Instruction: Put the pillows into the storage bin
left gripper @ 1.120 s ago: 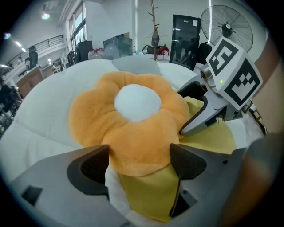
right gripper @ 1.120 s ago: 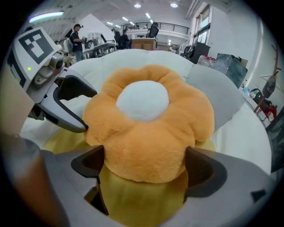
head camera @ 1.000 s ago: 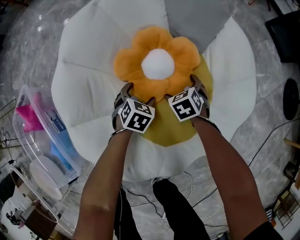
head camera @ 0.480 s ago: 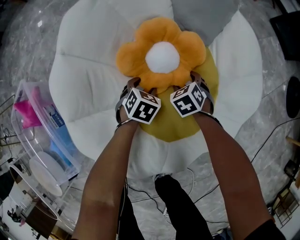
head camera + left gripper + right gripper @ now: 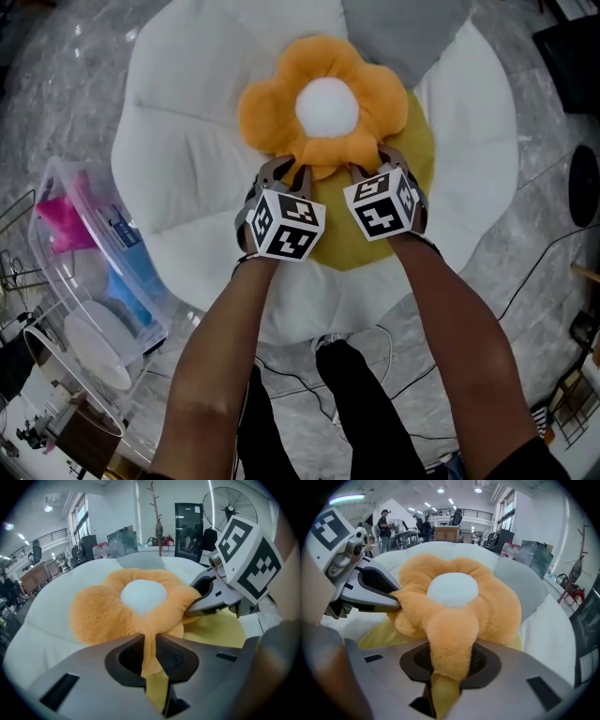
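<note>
— If the scene is read from left to right, what is met first?

— At the far left a clear storage bin [image 5: 42, 281] is seen, with pink and blue items lying inside. Just beside it a very large white flower-shaped cushion [image 5: 187, 169] with a yellow centre [image 5: 424, 155] is spread on the floor [image 5: 84, 75]. The orange flower pillow [image 5: 323, 103] rests on top of that cushion, near its middle and well apart from the bin. A grey pillow [image 5: 403, 33] is tucked in at the far edge.

— How is the orange pillow held?

— Its near edge is pinched at two points. The left gripper [image 5: 281, 172] has just been closing and is nearly shut on a thin fold of plush. The right gripper [image 5: 367, 161] has likewise just been closing and is clamped round a fatter petal.

— How is it expected to handle?

— It is judged light, soft and very squashy, and not fragile. Sagging between the two holds is to be expected. Fur may slide out of a thin pinch, so a whole petal on each side is thought the surer place to be gripped.

— And the surface and the room?

— No worktop is shown. A mottled grey floor with loose cables [image 5: 536, 267] surrounds the cushion. Beyond it a bright hall is seen, with tall windows, a standing fan [image 5: 229, 508] and distant people.
</note>
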